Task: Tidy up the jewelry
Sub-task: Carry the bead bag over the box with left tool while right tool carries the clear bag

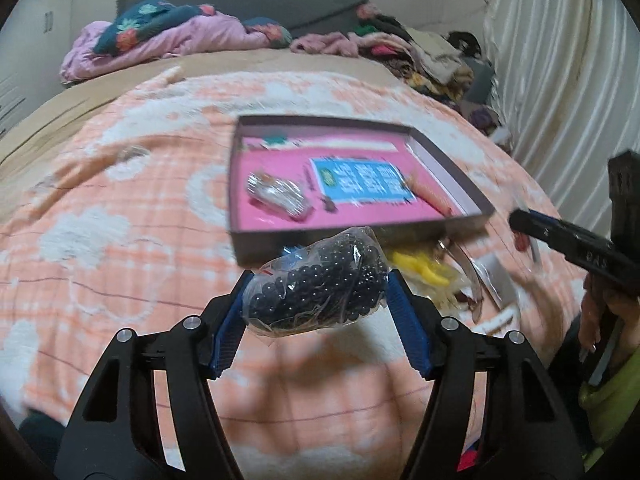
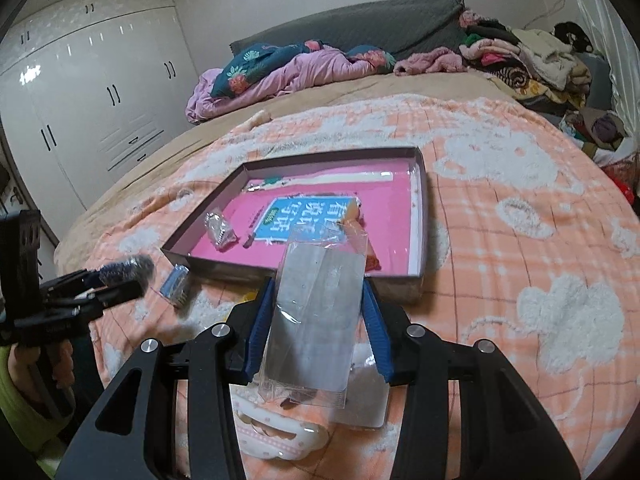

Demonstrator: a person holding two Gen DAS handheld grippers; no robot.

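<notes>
My left gripper [image 1: 316, 286] fingers clamp a clear bag of black beads [image 1: 320, 280] between them. My right gripper [image 2: 318, 300] fingers pinch a flat clear packet [image 2: 312, 320].

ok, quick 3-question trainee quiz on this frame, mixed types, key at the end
1. True or false: the left tongs are shut on a bag of black beads.
2. What do the right tongs hold? A) a clear flat packet B) a ring C) nothing
3. Fill in: the floor of the open box on the blanket is mostly ____.

Key: 1 true; 2 A, a clear flat packet; 3 pink.
</notes>
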